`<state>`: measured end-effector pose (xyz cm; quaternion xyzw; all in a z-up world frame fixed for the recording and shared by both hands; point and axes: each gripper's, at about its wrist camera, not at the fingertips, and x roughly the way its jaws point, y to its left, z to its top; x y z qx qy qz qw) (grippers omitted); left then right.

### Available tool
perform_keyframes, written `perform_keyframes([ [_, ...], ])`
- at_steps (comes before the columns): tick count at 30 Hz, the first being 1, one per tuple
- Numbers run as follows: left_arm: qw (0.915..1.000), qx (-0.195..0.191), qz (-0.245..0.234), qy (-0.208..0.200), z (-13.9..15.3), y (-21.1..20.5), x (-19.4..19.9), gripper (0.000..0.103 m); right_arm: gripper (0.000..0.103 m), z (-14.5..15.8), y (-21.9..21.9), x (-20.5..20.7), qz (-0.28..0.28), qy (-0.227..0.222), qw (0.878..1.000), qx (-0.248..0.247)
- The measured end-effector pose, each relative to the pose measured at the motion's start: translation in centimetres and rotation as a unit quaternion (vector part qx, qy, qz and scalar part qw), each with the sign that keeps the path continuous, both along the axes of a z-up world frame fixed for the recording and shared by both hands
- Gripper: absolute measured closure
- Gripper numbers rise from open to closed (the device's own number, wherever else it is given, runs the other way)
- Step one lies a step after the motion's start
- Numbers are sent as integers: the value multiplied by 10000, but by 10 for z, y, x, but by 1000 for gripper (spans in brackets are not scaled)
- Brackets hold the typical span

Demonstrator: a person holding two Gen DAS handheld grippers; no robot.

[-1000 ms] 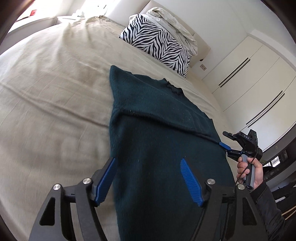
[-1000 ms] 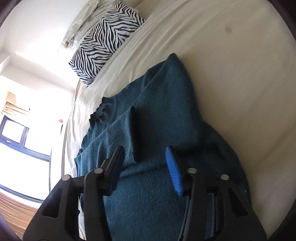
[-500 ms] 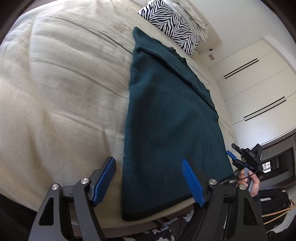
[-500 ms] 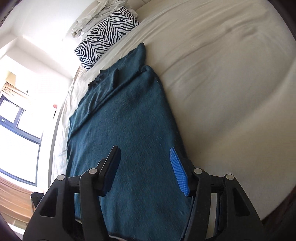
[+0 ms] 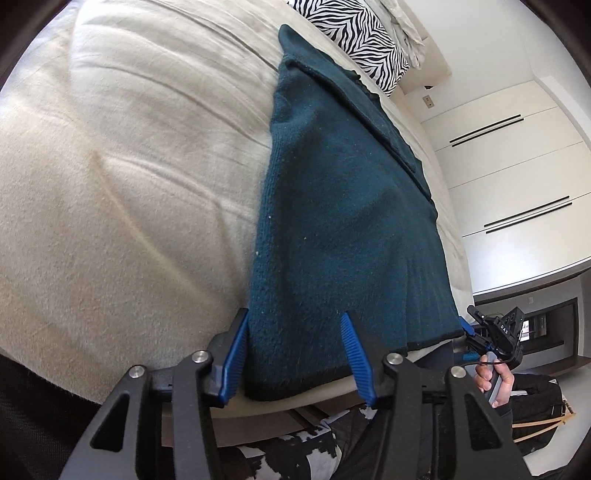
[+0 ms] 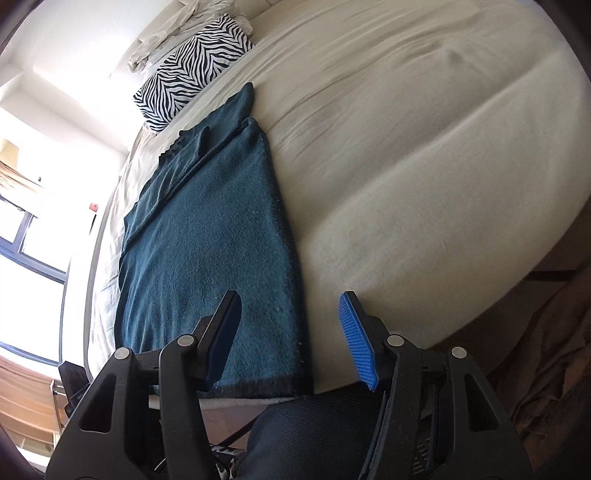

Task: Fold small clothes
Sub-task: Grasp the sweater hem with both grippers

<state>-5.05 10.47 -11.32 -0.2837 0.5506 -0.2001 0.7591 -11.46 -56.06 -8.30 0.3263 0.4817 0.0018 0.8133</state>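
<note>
Bed [image 5: 110, 206] fills most of both views, covered in a cream sheet with soft creases running across it, and everything else sits in relation to it: white wardrobe doors [image 5: 517, 166] with dark slot handles stand beyond its far side in the left wrist view, and a bright window [image 6: 22, 258] lies past its edge in the right wrist view. Dark teal sweater [image 5: 340, 221] lies flat along the bed in a long narrow strip, its sleeves folded in over the body, the collar end toward the head of the bed and the hem just at the foot edge. Zebra-print pillow [image 6: 192, 70] rests at the head of the bed, just beyond the sweater's collar end, with crumpled pale linen [image 6: 173, 26] behind it. Left gripper [image 5: 295, 354] reaches over the foot edge of the bed with its jaws closing around the hem corner of the sweater, cloth between the blue pads, which do not yet press it flat. Right gripper [image 6: 291, 339] hovers above the other hem corner at the foot of the bed, jaws apart and holding nothing, the sweater's edge running between them; in the left wrist view it appears small beside the hem, carried by a hand [image 5: 496, 382]
</note>
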Motion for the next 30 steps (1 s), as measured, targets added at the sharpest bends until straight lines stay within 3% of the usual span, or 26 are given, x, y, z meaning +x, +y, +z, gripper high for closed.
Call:
perform_keyframes([
  [4, 9998, 134, -131, 2, 1, -7, 1, 57, 48, -4, -9, -15, -14, 121, 9999, 85],
  [6, 9996, 189, -184, 93, -2, -10, 1, 86, 48, -6, -9, -16, 87, 204, 9997, 94],
  [7, 9995, 223, -188, 133, -4, -11, 0, 89, 48, -7, -7, -16, 138, 257, 9995, 107],
  [13, 9993, 271, -238, 110, -3, -11, -3, 94, 51, -10, 2, -15, 404, 450, 9981, 154],
  [16, 9993, 281, -254, 79, -3, -13, -3, 95, 58, -8, 12, -14, 584, 470, 9969, 227],
  [22, 9995, 198, -248, -13, 1, -7, -6, 96, 89, -10, 13, -10, 556, 477, 9970, 259],
  [23, 9996, 140, -241, -41, 2, -6, -7, 96, 95, -10, 12, -11, 532, 474, 9971, 249],
  [30, 9960, -867, 122, -198, 21, 21, -6, 96, 97, 9, 15, -9, 500, 61, 9978, 440],
])
